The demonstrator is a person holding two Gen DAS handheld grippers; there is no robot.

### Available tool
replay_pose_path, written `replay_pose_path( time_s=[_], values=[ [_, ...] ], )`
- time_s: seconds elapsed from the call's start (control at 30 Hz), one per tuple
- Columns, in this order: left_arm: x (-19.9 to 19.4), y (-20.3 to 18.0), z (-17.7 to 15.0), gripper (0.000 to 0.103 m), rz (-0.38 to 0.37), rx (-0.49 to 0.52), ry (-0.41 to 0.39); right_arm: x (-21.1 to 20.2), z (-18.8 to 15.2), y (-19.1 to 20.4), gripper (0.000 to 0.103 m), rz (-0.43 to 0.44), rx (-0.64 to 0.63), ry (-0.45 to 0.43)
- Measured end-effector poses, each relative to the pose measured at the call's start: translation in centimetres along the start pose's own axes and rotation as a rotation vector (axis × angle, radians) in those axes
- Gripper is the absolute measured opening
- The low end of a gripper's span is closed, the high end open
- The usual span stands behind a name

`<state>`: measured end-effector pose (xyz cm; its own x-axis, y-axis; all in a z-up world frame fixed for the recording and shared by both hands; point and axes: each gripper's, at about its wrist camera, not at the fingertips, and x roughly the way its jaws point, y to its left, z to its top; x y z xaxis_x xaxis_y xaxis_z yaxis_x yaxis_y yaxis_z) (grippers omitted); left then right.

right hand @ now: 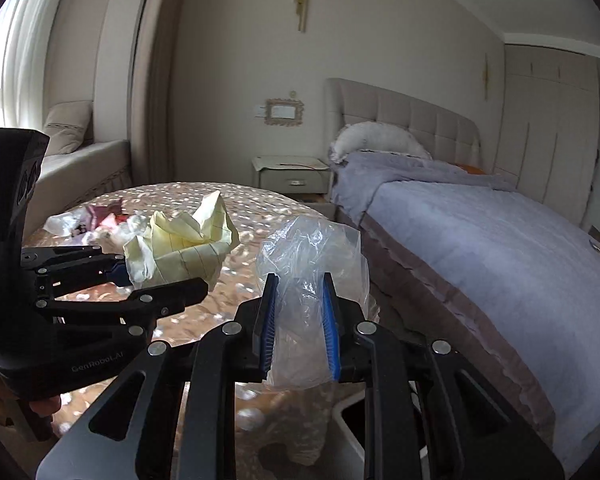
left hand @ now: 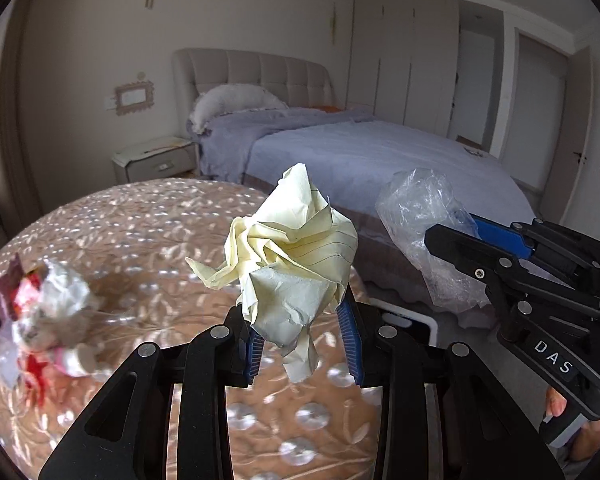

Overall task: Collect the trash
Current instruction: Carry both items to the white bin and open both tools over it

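My left gripper [left hand: 300, 312] is shut on a crumpled yellow lined paper [left hand: 296, 256] and holds it above the round table [left hand: 148, 224]. It also shows at the left of the right wrist view [right hand: 140, 280], with the paper [right hand: 184, 248] in its fingers. My right gripper [right hand: 298, 312] is shut on a crumpled clear plastic bag [right hand: 312, 256], held over the table's right edge. The right gripper [left hand: 456, 232] and its bag [left hand: 424, 216] show at the right of the left wrist view. More crumpled wrappers and tissue [left hand: 36, 312] lie on the table at the left.
A white bin rim [right hand: 352, 420] shows below the right gripper, beside the table; it also shows in the left wrist view [left hand: 416, 320]. A bed with a lilac cover [right hand: 500, 240] stands to the right. A nightstand [right hand: 292, 176] and a sofa [right hand: 80, 160] stand behind the table.
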<state>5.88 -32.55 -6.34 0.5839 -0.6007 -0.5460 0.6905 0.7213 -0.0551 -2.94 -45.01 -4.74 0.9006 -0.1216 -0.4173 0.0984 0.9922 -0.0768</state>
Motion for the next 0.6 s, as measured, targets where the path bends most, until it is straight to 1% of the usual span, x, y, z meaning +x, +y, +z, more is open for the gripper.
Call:
replay_pose_path(
  time_s=[0.13,0.27,0.37,0.43,0.6],
  values=[
    [5.6,-5.8,0.2,0.033,-0.101,0.066,0.085,0.5,-2.7,-4.7,0.022,-0.102,0.062,0.044],
    [10.3,-10.1,-0.2,0.033,-0.171,0.121,0.154,1.5,-5.0,-8.8,0.022,-0.150,0.115,0.089],
    [13.4,-12.3,-0.9,0.033,-0.182,0.144,0.205,2.8,-6.7,-10.9,0.023,-0.161,0.143,0.125],
    [15.9,-13.1,-1.4,0.033,-0.187,0.143,0.243,4.4,-7.8,-12.3,0.023,-0.167,0.163,0.156],
    [22.2,-14.9,-3.4,0.034,-0.213,0.150,0.347,8.6,-11.2,-15.5,0.023,-0.148,0.224,0.235]
  ],
)
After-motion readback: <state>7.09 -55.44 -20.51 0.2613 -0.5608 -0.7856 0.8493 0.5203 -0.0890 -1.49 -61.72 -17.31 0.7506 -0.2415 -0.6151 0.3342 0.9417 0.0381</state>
